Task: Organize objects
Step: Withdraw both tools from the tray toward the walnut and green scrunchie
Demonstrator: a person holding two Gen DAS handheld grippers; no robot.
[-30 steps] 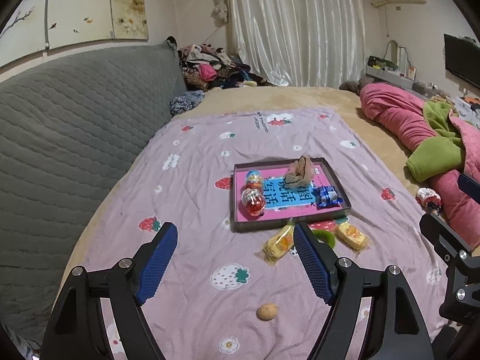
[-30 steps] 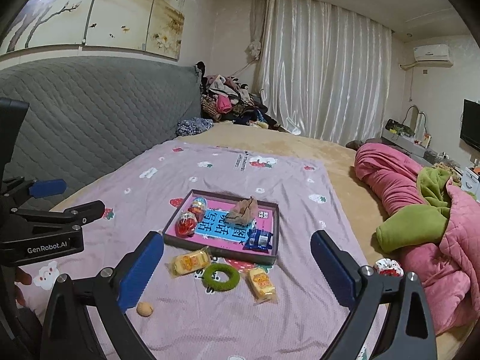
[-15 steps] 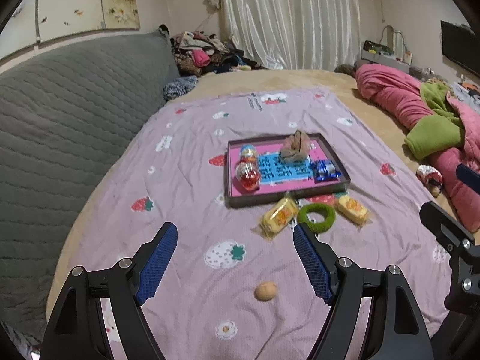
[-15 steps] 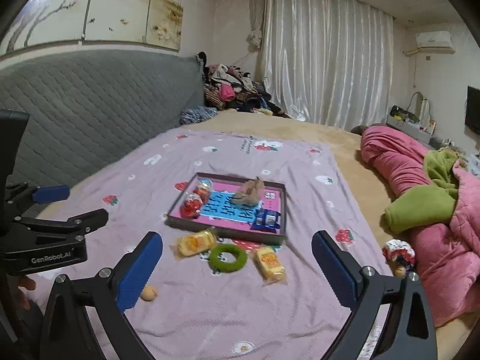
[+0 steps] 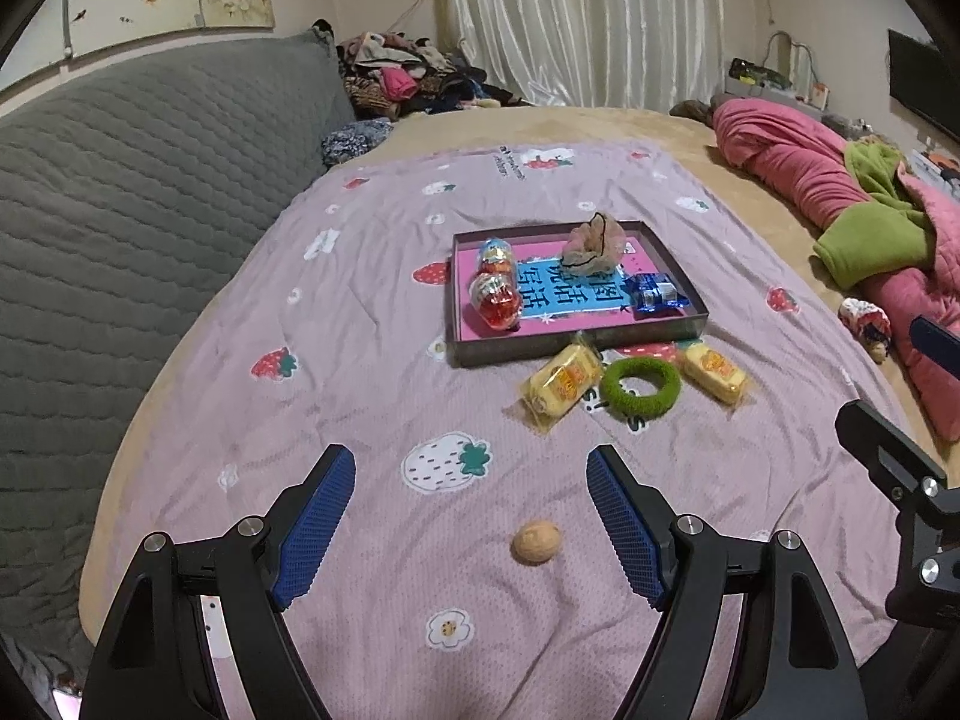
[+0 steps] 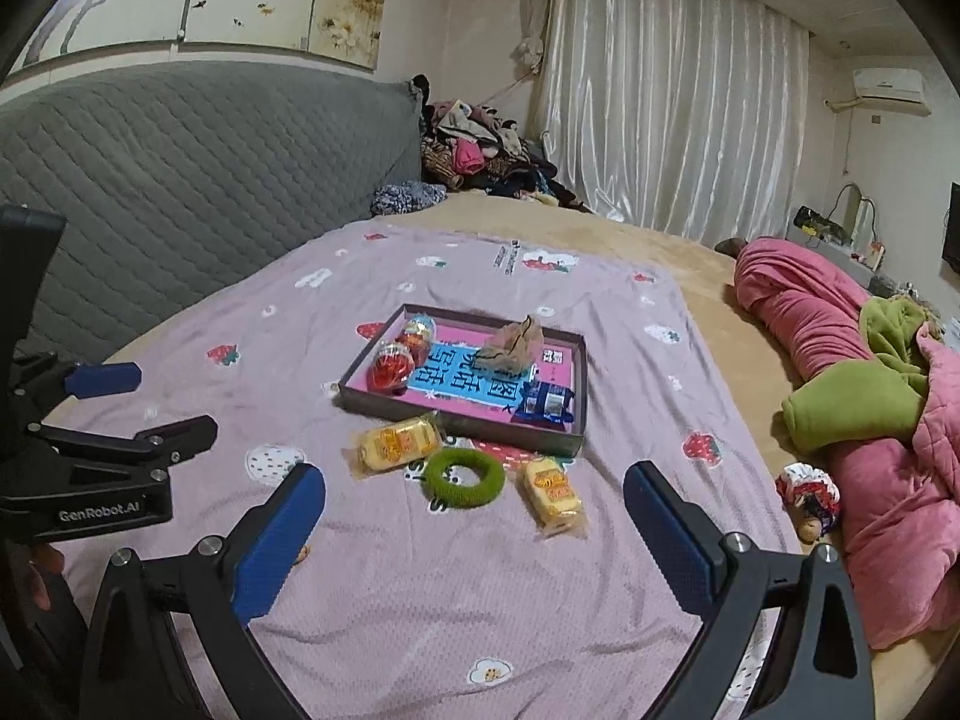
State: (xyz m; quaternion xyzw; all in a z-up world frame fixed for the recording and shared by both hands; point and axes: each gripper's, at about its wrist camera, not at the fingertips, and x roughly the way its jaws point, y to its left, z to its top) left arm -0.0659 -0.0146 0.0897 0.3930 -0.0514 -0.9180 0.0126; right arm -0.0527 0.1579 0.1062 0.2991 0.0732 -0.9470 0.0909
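A shallow grey tray with a pink and blue base lies on the pink sheet. It holds two clear toy capsules, a crumpled brown thing and a blue packet. In front of it lie two yellow snack packets and a green ring. A small tan walnut lies between my left gripper's open fingers. My left gripper is open and empty. My right gripper is open and empty, hovering short of the ring.
A grey quilted headboard runs along the left. A rolled pink and green quilt lies on the right, with a small patterned pouch beside it. Clothes are piled at the far end by the curtain.
Both grippers have tilted down and moved nearer the bed. The walnut now sits between the left fingers. Both grippers stay open.
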